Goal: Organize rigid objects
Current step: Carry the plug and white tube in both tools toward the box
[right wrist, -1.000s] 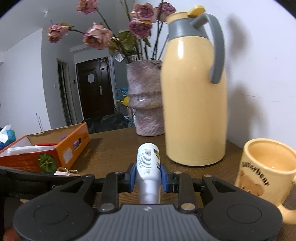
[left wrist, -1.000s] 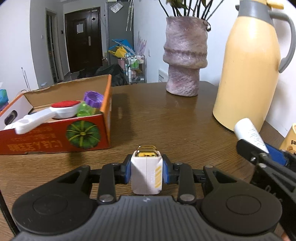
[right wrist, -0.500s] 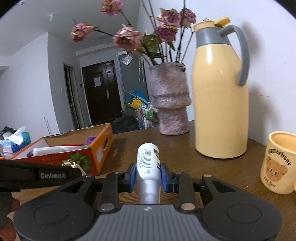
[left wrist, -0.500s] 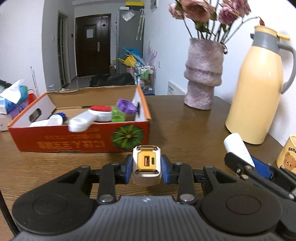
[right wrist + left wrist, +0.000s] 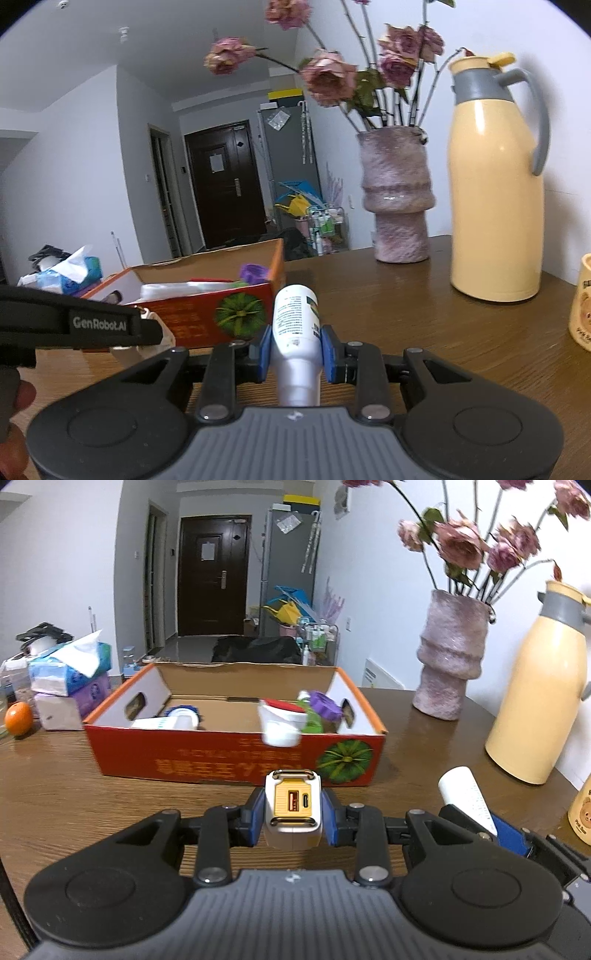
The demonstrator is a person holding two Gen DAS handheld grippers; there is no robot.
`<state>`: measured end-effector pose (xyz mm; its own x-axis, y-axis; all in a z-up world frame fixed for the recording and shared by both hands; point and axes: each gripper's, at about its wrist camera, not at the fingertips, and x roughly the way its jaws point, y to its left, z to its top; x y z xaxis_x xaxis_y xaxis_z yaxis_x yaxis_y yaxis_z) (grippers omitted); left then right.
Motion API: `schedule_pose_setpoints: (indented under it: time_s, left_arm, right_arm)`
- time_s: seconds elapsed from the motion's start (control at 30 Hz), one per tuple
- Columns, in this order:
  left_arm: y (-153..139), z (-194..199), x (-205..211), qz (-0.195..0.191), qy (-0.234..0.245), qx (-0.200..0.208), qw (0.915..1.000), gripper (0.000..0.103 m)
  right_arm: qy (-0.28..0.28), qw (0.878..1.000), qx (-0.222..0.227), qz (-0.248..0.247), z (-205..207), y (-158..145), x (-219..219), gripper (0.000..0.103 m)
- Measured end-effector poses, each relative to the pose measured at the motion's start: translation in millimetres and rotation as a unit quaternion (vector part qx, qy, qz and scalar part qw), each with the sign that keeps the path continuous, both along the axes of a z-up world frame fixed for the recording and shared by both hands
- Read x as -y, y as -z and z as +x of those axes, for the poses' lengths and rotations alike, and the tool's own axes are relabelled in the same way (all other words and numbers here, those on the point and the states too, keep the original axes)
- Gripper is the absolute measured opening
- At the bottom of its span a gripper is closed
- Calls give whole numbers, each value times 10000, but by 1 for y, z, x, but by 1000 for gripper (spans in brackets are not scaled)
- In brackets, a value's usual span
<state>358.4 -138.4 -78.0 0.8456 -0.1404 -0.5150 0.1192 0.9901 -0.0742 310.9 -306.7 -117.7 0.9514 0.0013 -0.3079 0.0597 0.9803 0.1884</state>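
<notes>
My left gripper (image 5: 293,818) is shut on a small white and orange charger block (image 5: 293,808), held above the wooden table just in front of the orange cardboard box (image 5: 236,755). The box holds white bottles, a red-lidded item (image 5: 282,722) and a purple-capped green piece (image 5: 323,705). My right gripper (image 5: 295,347) is shut on a white bottle (image 5: 296,330) with a printed label, to the right of the box (image 5: 207,314). The bottle also shows in the left wrist view (image 5: 467,797), at the right.
A pink vase with dried roses (image 5: 452,664), a yellow thermos jug (image 5: 539,701) and a bear mug (image 5: 581,302) stand at the right along the wall. Tissue packs (image 5: 70,679) and an orange (image 5: 18,718) sit left of the box.
Both grippers rose and pulled back from the vase and jug. The left swung left, bringing the box from the left side to straight ahead. Both grips stayed shut.
</notes>
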Motion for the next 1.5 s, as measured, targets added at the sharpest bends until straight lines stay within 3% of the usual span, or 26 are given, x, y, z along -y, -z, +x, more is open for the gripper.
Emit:
schedule_pose_setpoints:
  time_s: [0.77, 1.5]
  left_arm:
    - [-15, 9, -88, -148, -382, 195, 9990, 33]
    - [-20, 55, -101, -136, -552, 333, 9978, 33]
  right_arm:
    - [-381, 9990, 226, -74, 6, -15, -95, 27]
    - [-239, 9980, 568, 148, 67, -36, -88, 27]
